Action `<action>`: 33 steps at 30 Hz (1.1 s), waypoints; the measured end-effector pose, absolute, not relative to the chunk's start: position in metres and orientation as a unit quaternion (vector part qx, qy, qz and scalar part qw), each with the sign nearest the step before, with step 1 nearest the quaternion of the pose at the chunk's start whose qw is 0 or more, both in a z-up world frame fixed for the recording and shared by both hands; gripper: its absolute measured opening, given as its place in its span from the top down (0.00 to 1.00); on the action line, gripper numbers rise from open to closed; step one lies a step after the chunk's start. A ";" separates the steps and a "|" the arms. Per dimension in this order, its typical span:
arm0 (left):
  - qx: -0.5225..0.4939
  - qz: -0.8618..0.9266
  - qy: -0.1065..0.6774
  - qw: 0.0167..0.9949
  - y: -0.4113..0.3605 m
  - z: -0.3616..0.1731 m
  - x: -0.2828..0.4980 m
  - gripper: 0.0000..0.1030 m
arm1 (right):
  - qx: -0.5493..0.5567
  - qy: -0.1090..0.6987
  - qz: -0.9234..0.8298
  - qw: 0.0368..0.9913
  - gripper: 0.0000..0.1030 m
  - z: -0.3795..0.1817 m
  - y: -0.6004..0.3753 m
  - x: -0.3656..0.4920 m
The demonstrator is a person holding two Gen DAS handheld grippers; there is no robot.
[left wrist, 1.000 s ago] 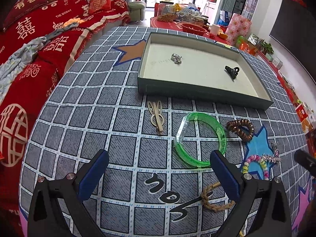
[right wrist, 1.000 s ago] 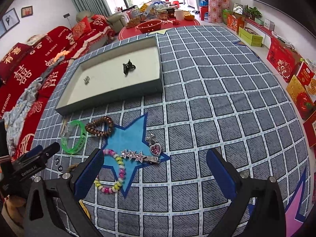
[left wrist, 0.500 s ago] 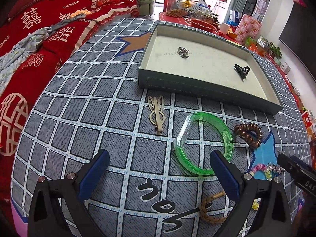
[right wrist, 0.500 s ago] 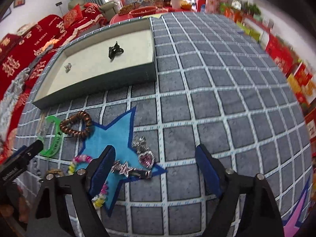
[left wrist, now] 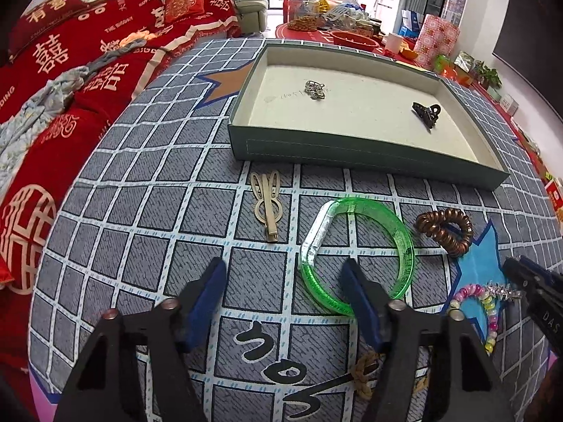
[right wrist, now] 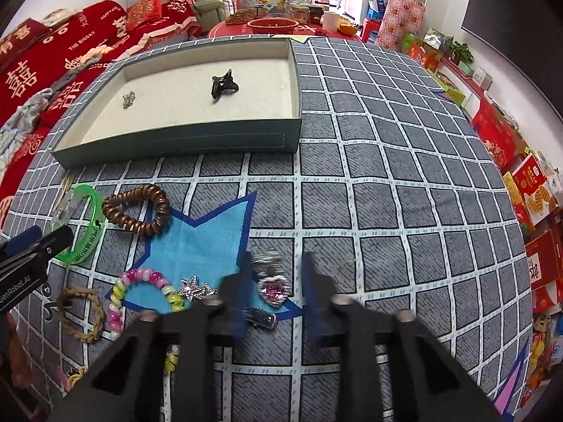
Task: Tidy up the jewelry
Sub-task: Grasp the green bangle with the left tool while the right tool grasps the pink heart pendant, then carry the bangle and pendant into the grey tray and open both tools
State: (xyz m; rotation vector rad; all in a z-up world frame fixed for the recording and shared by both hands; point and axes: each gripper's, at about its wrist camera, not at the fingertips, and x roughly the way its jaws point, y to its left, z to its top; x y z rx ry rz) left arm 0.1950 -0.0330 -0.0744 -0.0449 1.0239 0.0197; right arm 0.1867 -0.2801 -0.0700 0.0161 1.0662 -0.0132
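My left gripper (left wrist: 283,302) hovers low over the checked cloth, its jaws closing. The near-left rim of the green bangle (left wrist: 355,256) lies between them and the right finger stands inside the ring. No pad presses on it. My right gripper (right wrist: 276,288) is closing, its fingers blurred, around a pink heart rhinestone clip (right wrist: 272,286) on the blue star. A gap still shows on each side of the clip. The green tray (left wrist: 369,156) holds a silver piece (left wrist: 315,89) and a black claw clip (left wrist: 427,112).
On the cloth lie a beige hair clip (left wrist: 267,207), a brown spiral hair tie (right wrist: 137,211), a bead bracelet (right wrist: 140,292), a star clip (right wrist: 195,288) and a braided rope bracelet (right wrist: 81,313). A red sofa runs along the left; boxes stand on the right.
Both pairs of jaws have narrowed, the right far more. The right gripper came down and forward onto the heart clip. The left gripper's right finger now stands inside the bangle.
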 end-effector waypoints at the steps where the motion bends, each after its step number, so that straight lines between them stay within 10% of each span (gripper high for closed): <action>1: -0.018 0.007 0.489 0.872 -0.034 -0.074 0.195 0.29 | 0.009 0.508 -0.006 0.862 0.82 -0.070 -0.280 0.187; 9: -0.014 -0.019 0.482 0.876 -0.034 -0.072 0.193 0.76 | 0.071 0.497 -0.002 0.865 0.83 -0.063 -0.303 0.180; 33: -0.056 -0.103 0.431 0.895 -0.009 -0.008 0.192 0.76 | 0.180 0.465 0.060 0.865 0.82 -0.012 -0.320 0.191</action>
